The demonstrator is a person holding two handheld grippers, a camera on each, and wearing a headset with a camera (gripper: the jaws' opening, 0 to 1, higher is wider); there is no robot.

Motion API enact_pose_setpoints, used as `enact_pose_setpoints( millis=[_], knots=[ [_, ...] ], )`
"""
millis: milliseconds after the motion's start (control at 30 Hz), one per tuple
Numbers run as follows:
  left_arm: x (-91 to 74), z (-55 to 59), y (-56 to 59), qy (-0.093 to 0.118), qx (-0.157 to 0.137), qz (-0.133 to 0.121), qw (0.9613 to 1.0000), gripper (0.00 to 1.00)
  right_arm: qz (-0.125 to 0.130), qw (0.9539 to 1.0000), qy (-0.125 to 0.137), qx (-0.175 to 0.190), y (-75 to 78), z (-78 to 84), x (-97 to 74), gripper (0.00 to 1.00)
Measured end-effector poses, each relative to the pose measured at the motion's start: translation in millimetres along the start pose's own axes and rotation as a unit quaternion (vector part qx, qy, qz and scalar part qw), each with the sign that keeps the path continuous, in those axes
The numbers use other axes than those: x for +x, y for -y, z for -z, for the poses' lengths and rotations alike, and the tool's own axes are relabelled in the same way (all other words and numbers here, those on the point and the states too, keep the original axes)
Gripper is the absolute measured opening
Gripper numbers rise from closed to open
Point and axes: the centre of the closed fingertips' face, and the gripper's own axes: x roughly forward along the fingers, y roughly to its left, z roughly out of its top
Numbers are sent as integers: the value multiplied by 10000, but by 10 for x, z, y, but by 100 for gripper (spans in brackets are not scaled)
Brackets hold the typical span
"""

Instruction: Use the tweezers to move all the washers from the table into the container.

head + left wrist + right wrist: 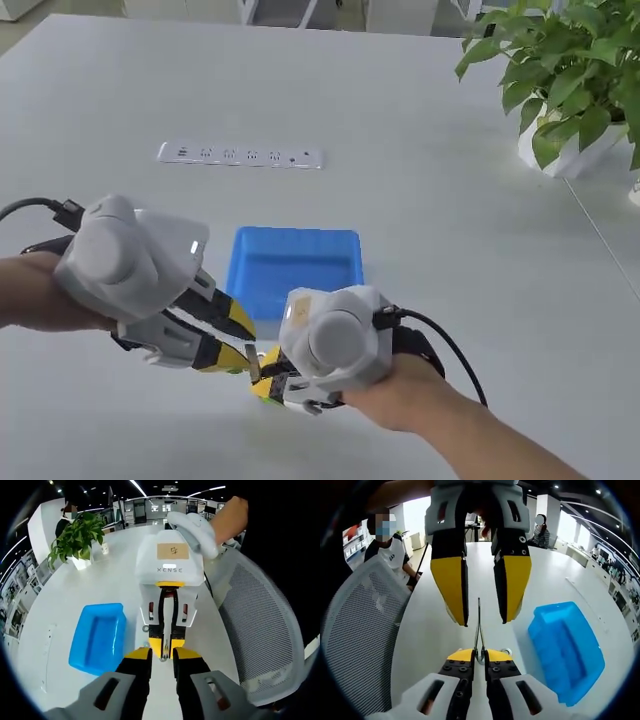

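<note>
My right gripper (480,656) is shut on the handle end of thin metal tweezers (479,625), which point straight ahead. Facing it, my left gripper (482,620) is open, one yellow jaw on each side of the tweezers' tip and not touching it. In the head view the two meet tip to tip just in front of the blue container (295,265), left gripper (238,345) and right gripper (262,380). A small washer (145,628) lies on the white table beside the right gripper's jaws, and one washer (506,651) shows near the container (567,650).
A white power strip (240,155) lies beyond the container. A potted plant (570,70) stands at the far right. A grey mesh chair (260,630) is at the table's near edge. People sit in the background of the right gripper view.
</note>
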Motion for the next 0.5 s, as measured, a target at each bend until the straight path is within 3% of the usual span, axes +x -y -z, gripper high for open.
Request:
enact_pose_setpoints(
  millis=[200,333,500],
  knots=[
    [-76,-28,-33,234,-298,-186,9991,28,-61,10000,-38,-49,-14,-31,-59,8],
    [-128,-43,-57,415,-534,-308,9972,41,-100,9999,-62,-52,-10,-72,-132,8],
    [-224,-88,-139,756,-815,-605,9920,53,-116,9999,-62,-58,15,-140,-224,8]
  ],
)
